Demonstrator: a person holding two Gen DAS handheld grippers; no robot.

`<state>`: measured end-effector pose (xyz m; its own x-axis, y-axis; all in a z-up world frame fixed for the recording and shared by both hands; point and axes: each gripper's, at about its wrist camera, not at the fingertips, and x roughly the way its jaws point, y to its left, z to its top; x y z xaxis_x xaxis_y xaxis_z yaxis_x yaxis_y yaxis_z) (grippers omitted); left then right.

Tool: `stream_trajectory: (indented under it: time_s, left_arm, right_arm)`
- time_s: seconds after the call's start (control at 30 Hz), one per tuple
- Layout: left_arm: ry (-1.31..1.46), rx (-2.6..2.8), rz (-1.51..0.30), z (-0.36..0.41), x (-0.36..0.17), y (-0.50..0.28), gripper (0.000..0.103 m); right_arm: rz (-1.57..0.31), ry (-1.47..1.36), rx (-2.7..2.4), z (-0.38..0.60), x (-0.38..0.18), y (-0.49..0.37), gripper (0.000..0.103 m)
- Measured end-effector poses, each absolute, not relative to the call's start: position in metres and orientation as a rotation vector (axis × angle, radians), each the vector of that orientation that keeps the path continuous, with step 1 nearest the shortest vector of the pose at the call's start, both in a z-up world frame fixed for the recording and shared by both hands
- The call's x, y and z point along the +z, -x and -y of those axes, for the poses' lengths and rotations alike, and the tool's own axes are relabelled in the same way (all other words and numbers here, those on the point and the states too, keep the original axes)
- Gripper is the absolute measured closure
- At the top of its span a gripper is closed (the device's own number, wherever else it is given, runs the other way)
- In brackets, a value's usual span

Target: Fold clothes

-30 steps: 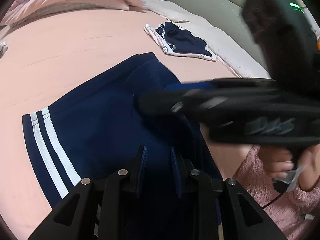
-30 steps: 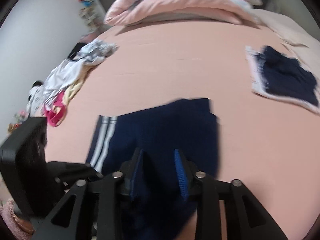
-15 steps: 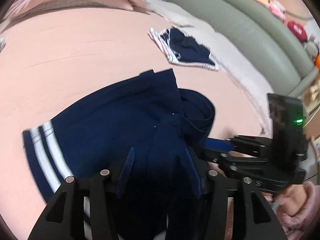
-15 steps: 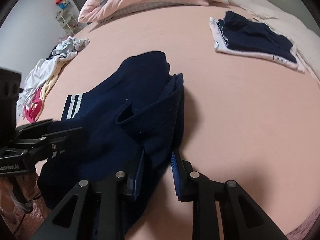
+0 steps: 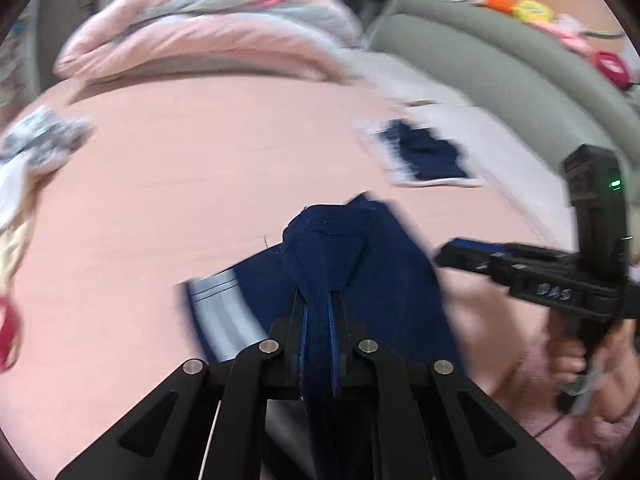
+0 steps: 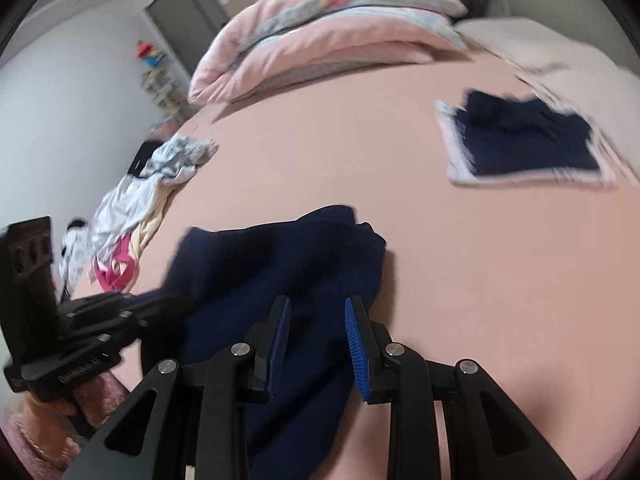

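Navy shorts (image 5: 384,264), loose earlier, now pinched in left tongs (image 5: 318,312); right tongs (image 6: 316,316) opening, gripping nothing.

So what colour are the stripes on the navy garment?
White stripes on the navy garment, clearest in the left wrist view.

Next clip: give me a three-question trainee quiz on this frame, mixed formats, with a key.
1. True or false: the left hand-held gripper is shut on the navy garment.
2. The folded stack lies: A) on the bed; B) on the floor; C) on the pillows.
3. Fill in: the unfolded pile lies near the bed's ____ edge in the right wrist view.

Key: 1 true; 2 A; 3 left.
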<state>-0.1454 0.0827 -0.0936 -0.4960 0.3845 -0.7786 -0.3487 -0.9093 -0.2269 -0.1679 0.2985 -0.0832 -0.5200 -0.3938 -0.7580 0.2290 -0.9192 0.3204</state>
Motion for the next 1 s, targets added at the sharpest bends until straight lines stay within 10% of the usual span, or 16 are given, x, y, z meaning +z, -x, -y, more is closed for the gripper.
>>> stream_trajectory:
  time_s: [0.27, 0.37, 0.67, 1.0]
  left_arm:
    - [1.427, 2.312, 0.378, -0.033, -0.144, 0.166, 0.087]
    - [1.396, 2.290, 0.476, -0.024, -0.148, 0.175, 0.067]
    - [1.101, 2.201, 0.196, -0.073, -0.109, 0.142, 0.077]
    - [1.330, 2.374, 0.415, -0.007, -0.146, 0.161, 0.077]
  right_arm:
    - [0.081, -1.463, -2.394, -0.274, -0.125, 0.177, 0.075]
    - [0.110, -1.424, -2.456, -0.279, -0.118, 0.178, 0.075]
    - [0.239, -1.544, -2.521, -0.306, -0.129, 0.184, 0.074]
    - [0.214, -1.578, -2.539, -0.307, -0.129, 0.187, 0.071]
